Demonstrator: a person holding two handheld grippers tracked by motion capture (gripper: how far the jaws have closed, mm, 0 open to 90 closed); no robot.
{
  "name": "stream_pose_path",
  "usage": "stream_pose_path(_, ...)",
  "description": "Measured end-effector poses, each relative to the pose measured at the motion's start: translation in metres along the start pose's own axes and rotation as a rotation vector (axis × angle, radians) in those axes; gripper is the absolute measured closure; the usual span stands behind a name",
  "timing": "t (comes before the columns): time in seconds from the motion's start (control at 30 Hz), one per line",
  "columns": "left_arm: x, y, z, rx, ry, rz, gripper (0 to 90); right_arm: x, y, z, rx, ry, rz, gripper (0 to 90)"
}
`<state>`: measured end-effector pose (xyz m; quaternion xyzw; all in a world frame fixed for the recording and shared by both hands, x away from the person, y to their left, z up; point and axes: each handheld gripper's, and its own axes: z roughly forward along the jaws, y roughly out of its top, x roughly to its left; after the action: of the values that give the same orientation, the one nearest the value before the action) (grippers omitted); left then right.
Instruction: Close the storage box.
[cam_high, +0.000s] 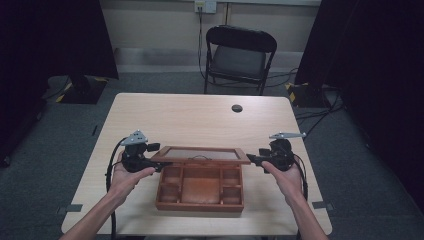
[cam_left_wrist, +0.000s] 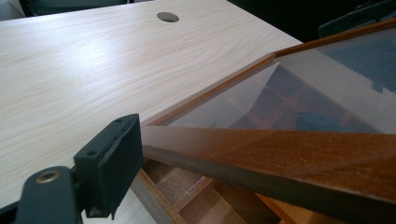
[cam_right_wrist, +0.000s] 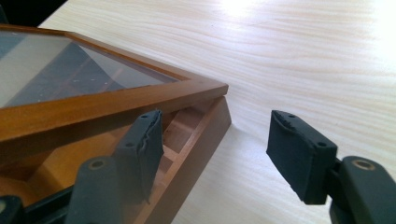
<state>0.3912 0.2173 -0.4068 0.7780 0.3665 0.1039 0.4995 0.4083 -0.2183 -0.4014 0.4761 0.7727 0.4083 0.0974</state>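
- Wooden box (cam_high: 200, 192) on the near middle of the tabletop (cam_high: 190, 112), divided inside into several compartments, a large one at the centre and smaller ones at both sides.
- Glass-paned lid (cam_high: 201, 154) raised at a tilt over the box's far part, hinged along the far edge, front edge lifted clear of the box.
- Left gripper (cam_high: 159, 164) at the lid's left front corner, held in the left hand (cam_high: 127, 177); seen from the left gripper view, one black pad (cam_left_wrist: 112, 163) touching the end of the lid's wooden frame (cam_left_wrist: 280, 158), the other jaw hidden behind the frame, so cannot tell whether clenched on it or merely pressed against it.
- Right gripper (cam_high: 254, 160) at the lid's right front corner, held in the right hand (cam_high: 285, 175); in the right gripper view, jaws spread wide, released, grasping nothing.
- Right gripper's one pad (cam_right_wrist: 142, 149) under the lid's frame (cam_right_wrist: 112, 105) and over the box's open side compartment, the other pad (cam_right_wrist: 299, 154) well out over bare tabletop; box wall (cam_right_wrist: 196, 149) between the two.
- Round cable hole (cam_high: 237, 108) in the tabletop's far part, well apart from the box.
- Black folding chair (cam_high: 239, 57) on the floor beyond the tabletop.
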Motion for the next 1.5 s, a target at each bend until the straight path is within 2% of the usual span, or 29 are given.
stream_pose_path(0.1,-0.001,0.0,-0.002,0.0,0.007,0.012,15.9,-0.003,0.005,-0.002,0.001,-0.028,0.026,36.9)
stream_pose_path(0.17,-0.001,-0.001,-0.005,-0.002,0.0,0.013,16.0,-0.004,0.011,-0.005,-0.023,-0.036,0.016,38.3)
stream_pose_path(0.27,-0.001,-0.002,-0.007,-0.002,-0.003,0.012,16.0,-0.003,0.018,-0.008,-0.039,-0.015,0.009,40.2)
stream_pose_path(0.37,-0.002,-0.006,-0.007,-0.003,0.0,0.013,15.9,0.009,0.036,-0.015,-0.072,0.031,-0.021,43.8)
stream_pose_path(0.5,-0.002,-0.01,-0.008,-0.002,-0.004,0.009,16.0,0.034,0.054,-0.021,-0.093,0.106,-0.073,45.9)
stream_pose_path(0.7,-0.004,-0.013,-0.009,0.001,-0.009,0.013,16.4,0.078,0.071,-0.023,-0.115,0.2,-0.173,51.8)
stream_pose_path(0.73,-0.004,-0.013,-0.009,0.001,-0.009,0.013,16.4,0.078,0.071,-0.023,-0.115,0.2,-0.173,51.8)
stream_pose_path(0.77,-0.004,-0.013,-0.009,0.006,-0.005,0.026,16.4,0.083,0.073,-0.022,-0.12,0.228,-0.179,52.4)
stream_pose_path(0.8,-0.005,-0.014,-0.01,0.002,-0.006,0.025,16.4,0.091,0.076,-0.02,-0.115,0.304,-0.177,53.2)
stream_pose_path(0.83,-0.005,-0.014,-0.01,0.002,-0.006,0.025,16.4,0.091,0.076,-0.02,-0.115,0.304,-0.177,53.2)
stream_pose_path(0.87,-0.005,-0.014,-0.01,0.001,-0.006,0.026,16.4,0.098,0.078,-0.019,-0.101,0.348,-0.195,56.0)
stream_pose_path(1.0,-0.005,-0.014,-0.009,-0.003,-0.01,0.019,16.4,0.108,0.08,-0.014,-0.07,0.417,-0.227,63.9)
stream_pose_path(1.07,-0.006,-0.014,-0.008,0.004,-0.009,0.036,16.5,0.114,0.08,-0.01,-0.026,0.434,-0.256,65.1)
stream_pose_path(1.1,-0.007,-0.015,-0.007,0.007,-0.014,0.031,16.5,0.114,0.08,-0.01,-0.026,0.434,-0.256,65.1)
stream_pose_path(1.13,-0.007,-0.015,-0.007,0.011,-0.017,0.029,16.9,0.12,0.078,-0.006,0.009,0.452,-0.286,66.1)
stream_pose_path(1.2,-0.008,-0.016,-0.005,0.017,-0.017,0.033,17.1,0.123,0.077,-0.003,0.026,0.46,-0.294,67.0)
stream_pose_path(1.23,-0.008,-0.017,-0.005,0.018,-0.026,0.031,17.3,0.128,0.076,0.003,0.044,0.493,-0.301,68.3)
stream_pose_path(1.3,-0.009,-0.018,-0.005,0.017,-0.024,0.036,17.3,0.131,0.074,0.008,0.063,0.507,-0.315,70.6)
stream_pose_path(1.4,-0.009,-0.017,-0.007,0.01,-0.022,0.032,17.3,0.131,0.072,0.013,0.086,0.545,-0.305,74.2)
stream_pose_path(1.5,-0.007,-0.018,-0.008,0.011,-0.023,0.033,17.2,0.129,0.071,0.016,0.103,0.554,-0.303,75.9)
